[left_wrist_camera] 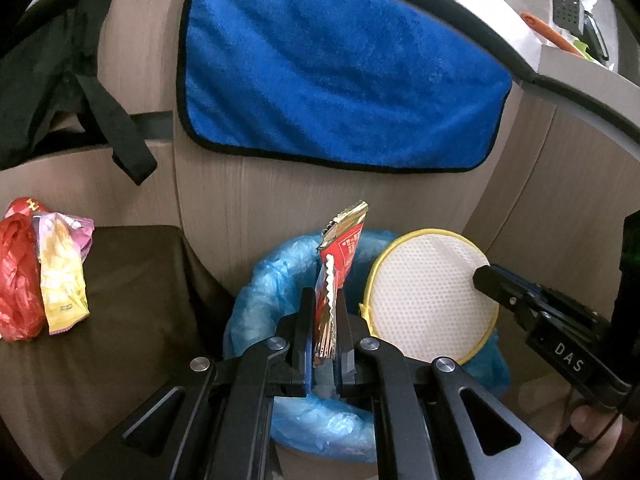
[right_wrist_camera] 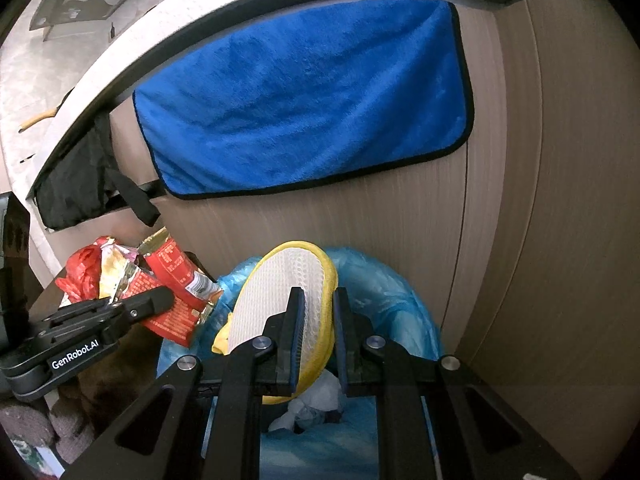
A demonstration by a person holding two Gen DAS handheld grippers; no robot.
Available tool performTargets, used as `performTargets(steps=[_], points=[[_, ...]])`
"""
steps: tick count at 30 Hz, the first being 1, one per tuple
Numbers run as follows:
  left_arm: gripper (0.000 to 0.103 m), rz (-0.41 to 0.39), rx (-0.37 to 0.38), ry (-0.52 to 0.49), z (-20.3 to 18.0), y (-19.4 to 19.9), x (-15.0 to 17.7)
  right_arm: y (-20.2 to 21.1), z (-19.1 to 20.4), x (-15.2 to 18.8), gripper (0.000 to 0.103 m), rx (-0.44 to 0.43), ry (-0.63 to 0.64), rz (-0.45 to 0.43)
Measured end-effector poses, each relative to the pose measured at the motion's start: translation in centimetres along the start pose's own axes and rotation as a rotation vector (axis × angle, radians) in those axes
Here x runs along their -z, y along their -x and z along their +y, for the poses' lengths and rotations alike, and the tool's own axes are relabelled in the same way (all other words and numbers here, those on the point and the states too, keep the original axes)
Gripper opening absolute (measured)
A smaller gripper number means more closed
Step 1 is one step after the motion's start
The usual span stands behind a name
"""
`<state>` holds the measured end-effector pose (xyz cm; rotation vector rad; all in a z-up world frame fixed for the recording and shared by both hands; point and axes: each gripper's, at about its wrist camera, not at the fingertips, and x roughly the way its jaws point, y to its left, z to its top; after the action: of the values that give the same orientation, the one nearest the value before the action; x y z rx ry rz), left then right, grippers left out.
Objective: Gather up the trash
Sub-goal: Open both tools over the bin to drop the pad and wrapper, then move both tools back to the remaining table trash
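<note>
My left gripper (left_wrist_camera: 325, 296) is shut on a red snack wrapper (left_wrist_camera: 344, 248) with a gold crimped top, which stands upright over a bin lined with a blue bag (left_wrist_camera: 260, 280). To its right, my right gripper (left_wrist_camera: 488, 280) grips a round white mesh pad (left_wrist_camera: 424, 292) with a yellow rim. In the right wrist view, the right gripper (right_wrist_camera: 318, 296) is shut on that mesh pad (right_wrist_camera: 272, 292) above the bin liner (right_wrist_camera: 384, 288). Crumpled white paper (right_wrist_camera: 316, 404) lies inside the bin. The left gripper (right_wrist_camera: 160, 300) holds the red wrapper (right_wrist_camera: 172, 276) at the left.
A red plastic bag (left_wrist_camera: 18, 272) and a yellow wrapper (left_wrist_camera: 60, 280) lie on a brown seat (left_wrist_camera: 140, 300) left of the bin. A blue towel (left_wrist_camera: 340, 72) and a black cloth (left_wrist_camera: 40, 80) hang on the wooden cabinet front behind, under a counter edge.
</note>
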<state>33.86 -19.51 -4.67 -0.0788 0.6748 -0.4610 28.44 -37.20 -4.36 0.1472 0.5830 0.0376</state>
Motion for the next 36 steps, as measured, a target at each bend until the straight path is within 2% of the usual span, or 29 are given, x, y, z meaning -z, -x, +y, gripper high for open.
performTargets(steps=[4,5,6,8,9,10,14,16,19,21,26,28,32,36], points=[[0.013,-0.001,0.03,0.014,0.3,-0.2,-0.1,-0.5,-0.1,0.1,0.016,0.0,-0.013,0.009],[0.024,0.0,0.038,0.02,0.4,-0.2,-0.1,-0.6,-0.1,0.1,0.017,-0.002,-0.017,0.013],[0.04,-0.003,0.045,0.029,0.6,-0.2,-0.2,-0.7,-0.1,0.2,0.017,-0.003,-0.025,0.012],[0.06,-0.008,0.074,0.055,1.1,-0.1,-0.2,-0.6,-0.1,0.3,0.029,-0.002,-0.027,0.015],[0.06,-0.01,0.083,0.067,1.3,0.1,-0.3,-0.6,0.0,0.4,0.041,0.003,-0.027,0.014],[0.06,-0.013,0.084,0.074,1.6,0.3,-0.4,-0.4,0.0,0.5,0.046,0.002,-0.03,0.008],[0.06,-0.02,0.058,0.098,3.0,1.9,-0.7,0.4,-0.1,0.5,0.046,0.002,-0.048,0.011],[0.06,-0.028,0.022,0.11,4.4,3.3,-0.8,0.8,0.3,0.2,0.046,-0.002,-0.049,0.017],[0.06,-0.056,-0.047,0.138,7.3,6.2,-0.9,1.7,1.6,-0.3,0.053,-0.017,-0.044,0.009],[0.06,-0.079,-0.095,0.148,9.3,7.9,-0.9,2.2,2.7,-0.6,0.054,-0.028,-0.038,-0.005],[0.06,-0.122,-0.265,0.185,16.2,11.8,-0.2,2.5,8.0,-1.5,0.064,-0.093,0.0,-0.027],[0.06,-0.122,-0.324,0.232,19.7,12.9,0.5,2.1,10.3,-1.8,0.067,-0.111,0.025,-0.026],[0.06,-0.103,-0.387,0.365,26.6,14.5,2.6,0.4,15.4,-2.3,0.068,-0.172,0.092,-0.003],[0.06,-0.095,-0.428,0.412,31.1,16.5,4.5,-2.0,20.8,-2.3,0.068,-0.275,0.162,0.042]])
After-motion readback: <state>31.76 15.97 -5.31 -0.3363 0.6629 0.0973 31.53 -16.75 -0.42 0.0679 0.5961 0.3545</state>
